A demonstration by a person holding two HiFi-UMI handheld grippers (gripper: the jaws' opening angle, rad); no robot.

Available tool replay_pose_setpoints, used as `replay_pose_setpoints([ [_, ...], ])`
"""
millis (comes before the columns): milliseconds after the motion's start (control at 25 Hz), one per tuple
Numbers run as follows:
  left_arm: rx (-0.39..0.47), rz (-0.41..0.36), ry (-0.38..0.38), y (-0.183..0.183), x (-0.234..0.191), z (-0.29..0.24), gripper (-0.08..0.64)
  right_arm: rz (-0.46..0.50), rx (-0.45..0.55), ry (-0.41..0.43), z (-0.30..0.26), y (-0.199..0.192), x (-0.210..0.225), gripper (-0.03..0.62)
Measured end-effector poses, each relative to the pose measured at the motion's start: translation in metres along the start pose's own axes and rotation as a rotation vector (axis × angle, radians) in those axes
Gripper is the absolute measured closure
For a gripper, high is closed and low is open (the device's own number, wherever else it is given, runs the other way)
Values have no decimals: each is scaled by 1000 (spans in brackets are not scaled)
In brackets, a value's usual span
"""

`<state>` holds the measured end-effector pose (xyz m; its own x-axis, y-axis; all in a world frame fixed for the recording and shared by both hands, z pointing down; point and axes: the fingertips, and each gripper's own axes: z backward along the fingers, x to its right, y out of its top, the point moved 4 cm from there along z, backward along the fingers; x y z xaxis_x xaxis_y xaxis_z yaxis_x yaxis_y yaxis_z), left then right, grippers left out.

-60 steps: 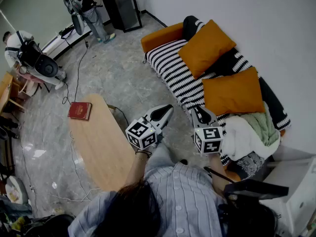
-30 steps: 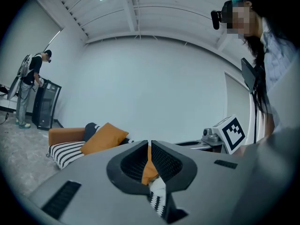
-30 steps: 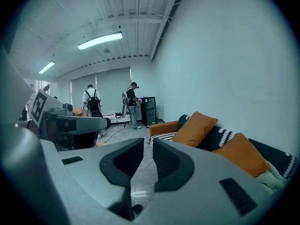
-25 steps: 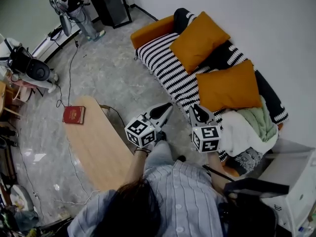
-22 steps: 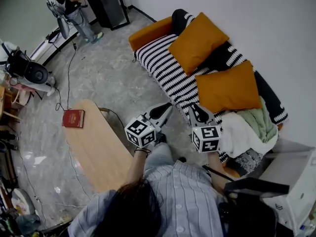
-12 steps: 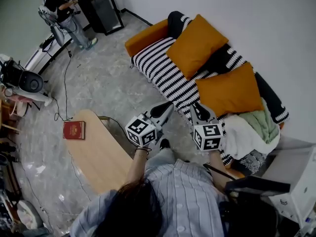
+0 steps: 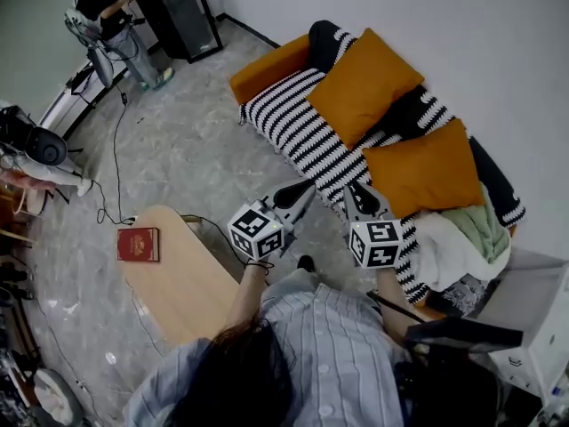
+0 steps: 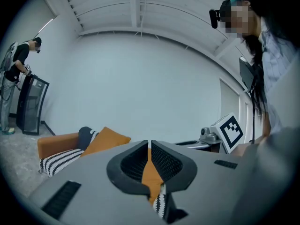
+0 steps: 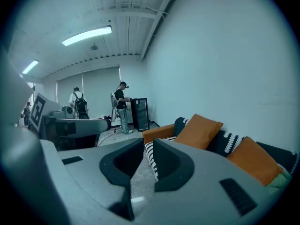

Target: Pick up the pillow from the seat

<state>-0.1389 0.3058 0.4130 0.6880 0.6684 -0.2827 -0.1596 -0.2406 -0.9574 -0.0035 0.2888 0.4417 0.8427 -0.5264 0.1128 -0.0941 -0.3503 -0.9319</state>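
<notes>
Orange fabric, two pillows on the sofa [image 7: 284, 118]. Both lean against the backrest over the black-and-white striped cover [image 7: 307, 145]. The near pillow [image 7: 425, 169] sits beside a heap of white and green cloth [image 7: 462, 238]. The far pillow [image 7: 364, 76] is toward the orange armrest. I take the near one as my target, since it is closest to both tools.

Left gripper [image 8: 149, 147]: fingers pressed together, nothing held. The orange and stripes seen through the slit are the sofa beyond it. Right gripper [image 9: 148, 145]: fingers all but together, a thin slit between them, nothing in it. In the head view both hang above the floor just off the sofa's front edge, apart from either pillow. The wooden table [image 7: 178, 274] with a red book [image 7: 138, 244] is behind me to the left.

Handling estimate: light, soft and easily squashed, with nothing fragile in it. The filling will give under the pads, so a pinch in the middle of the face would probably catch only loose cover. A better hold is a corner or the top seam, where the fabric bunches. The woven cover looks grippy enough. Expect it to sag and swing from one corner, so use the second gripper on the opposite edge. Both sets of fingers must spread first.
</notes>
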Motion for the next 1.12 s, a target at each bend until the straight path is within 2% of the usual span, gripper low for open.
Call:
replay_pose_setpoints([
  [480,-26,18,-37,-3,-50,15,548,-33,-18,-45,-43,-5,-24,523],
  [840,-33,53,-94,-11,-57,-12,548,-43,-46,-111,-43,-10,-3,523],
  [1120,-47,72,-111,-13,-72,-48,548,-67,-70,-114,-64,-9,26,523],
])
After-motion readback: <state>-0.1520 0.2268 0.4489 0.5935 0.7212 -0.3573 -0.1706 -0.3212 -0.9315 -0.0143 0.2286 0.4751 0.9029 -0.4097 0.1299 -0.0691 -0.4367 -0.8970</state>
